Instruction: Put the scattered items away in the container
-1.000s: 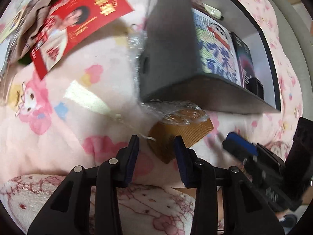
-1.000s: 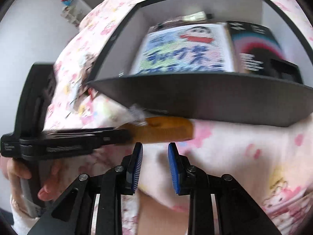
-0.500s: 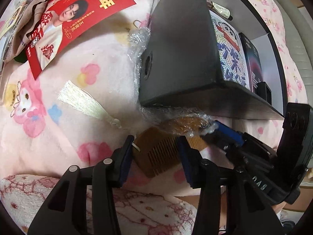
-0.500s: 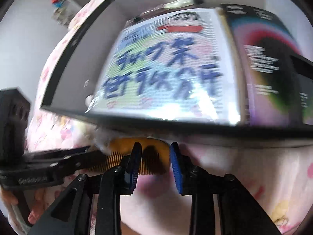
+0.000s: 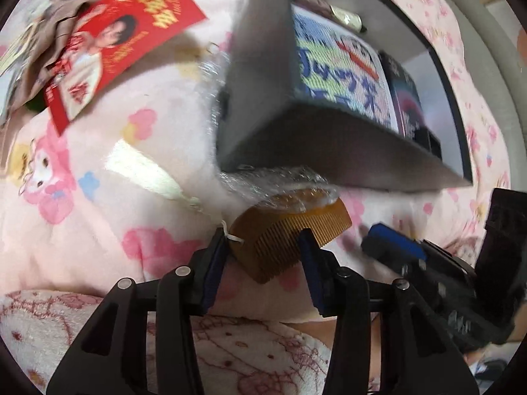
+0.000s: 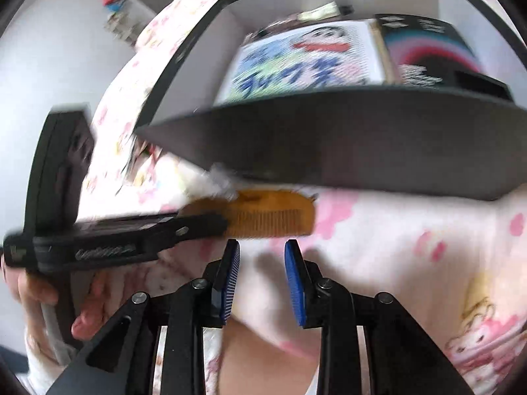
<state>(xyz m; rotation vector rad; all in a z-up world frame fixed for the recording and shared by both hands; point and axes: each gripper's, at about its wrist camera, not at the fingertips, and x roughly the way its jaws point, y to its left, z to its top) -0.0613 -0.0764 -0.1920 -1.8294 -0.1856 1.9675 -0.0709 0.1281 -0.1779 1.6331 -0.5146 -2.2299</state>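
A brown wooden comb (image 5: 283,237) lies on the pink blanket just in front of the grey box (image 5: 263,82), its far end under crumpled clear wrap (image 5: 273,177). My left gripper (image 5: 262,247) is shut on the comb, one pad at the spine's tied corner, the other on the teeth. In the right wrist view the same comb (image 6: 273,217) sticks out of the left gripper (image 6: 197,227) below the box's near wall (image 6: 346,138). My right gripper (image 6: 262,247) hangs a little short of the comb, its jaws closing with a narrow gap and nothing between them.
The box holds a cartoon-printed pack (image 5: 336,69) and a black carton (image 5: 408,105). A red card (image 5: 112,42) and a white tassel (image 5: 145,171) lie on the blanket (image 5: 82,230) to the left. A hand (image 6: 89,319) holds the left tool.
My left gripper has moved forward onto the comb and its jaws have widened around it. The right gripper went in close to the comb, then drew back.
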